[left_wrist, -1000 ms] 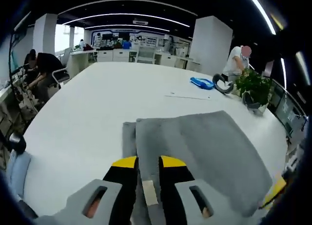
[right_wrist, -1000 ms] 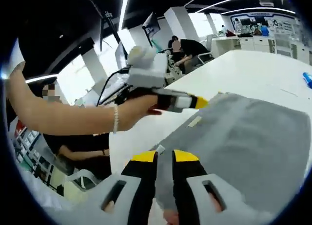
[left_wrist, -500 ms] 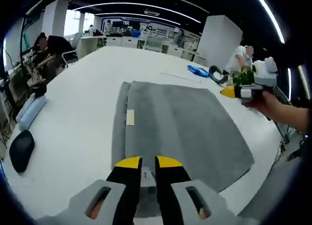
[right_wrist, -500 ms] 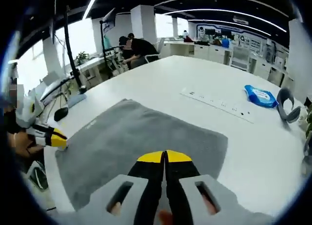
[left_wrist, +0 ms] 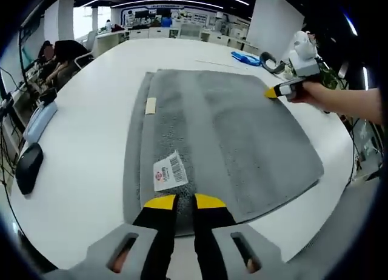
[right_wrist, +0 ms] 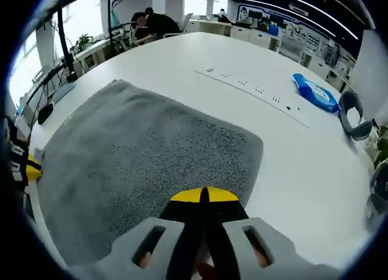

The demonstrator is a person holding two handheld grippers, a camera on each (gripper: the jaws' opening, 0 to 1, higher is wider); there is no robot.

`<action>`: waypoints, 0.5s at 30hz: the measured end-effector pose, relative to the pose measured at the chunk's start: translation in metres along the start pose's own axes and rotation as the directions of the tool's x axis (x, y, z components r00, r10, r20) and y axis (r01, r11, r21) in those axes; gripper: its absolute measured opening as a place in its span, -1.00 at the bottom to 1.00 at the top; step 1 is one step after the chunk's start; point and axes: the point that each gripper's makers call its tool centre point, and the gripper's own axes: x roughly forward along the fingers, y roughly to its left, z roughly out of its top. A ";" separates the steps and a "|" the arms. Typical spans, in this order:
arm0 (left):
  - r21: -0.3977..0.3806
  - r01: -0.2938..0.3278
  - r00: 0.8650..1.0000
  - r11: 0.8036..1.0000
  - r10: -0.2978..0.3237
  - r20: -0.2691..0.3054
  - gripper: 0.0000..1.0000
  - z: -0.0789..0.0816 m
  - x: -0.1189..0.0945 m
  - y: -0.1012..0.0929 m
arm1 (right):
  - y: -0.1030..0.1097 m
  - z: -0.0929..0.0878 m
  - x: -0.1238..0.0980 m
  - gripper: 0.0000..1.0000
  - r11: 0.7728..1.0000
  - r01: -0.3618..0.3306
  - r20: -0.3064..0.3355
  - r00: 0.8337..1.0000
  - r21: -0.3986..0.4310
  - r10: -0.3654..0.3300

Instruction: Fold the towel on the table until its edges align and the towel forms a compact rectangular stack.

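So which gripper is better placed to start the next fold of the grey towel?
Probably the left gripper: its tips sit at the towel's near edge beside the barcode label, slightly apart. The right gripper is shut, over the towel's opposite edge.

Beyond the left gripper's [left_wrist: 184, 200] fingertips the flat grey towel [left_wrist: 224, 128] is lying open, and bare white table [left_wrist: 91, 128] is running wide to their left. Far left, a black computer mouse [left_wrist: 26, 166] and a pale blue pouch [left_wrist: 39, 119] are crowding the edge. The right gripper [left_wrist: 271, 93] is occupying the towel's far right corner.
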 end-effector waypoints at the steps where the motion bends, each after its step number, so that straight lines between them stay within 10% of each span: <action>1: 0.002 -0.006 1.000 1.000 0.006 -0.003 -0.81 0.000 0.000 0.000 | 0.000 0.000 -0.001 -1.00 1.000 -0.002 -0.003 1.000 -0.001 0.002; 15: 0.074 0.008 0.999 0.997 -0.004 -0.043 -0.87 -0.004 0.001 -0.028 | -0.024 -0.009 -0.006 -1.00 0.999 -0.034 -0.061 0.998 -0.028 0.032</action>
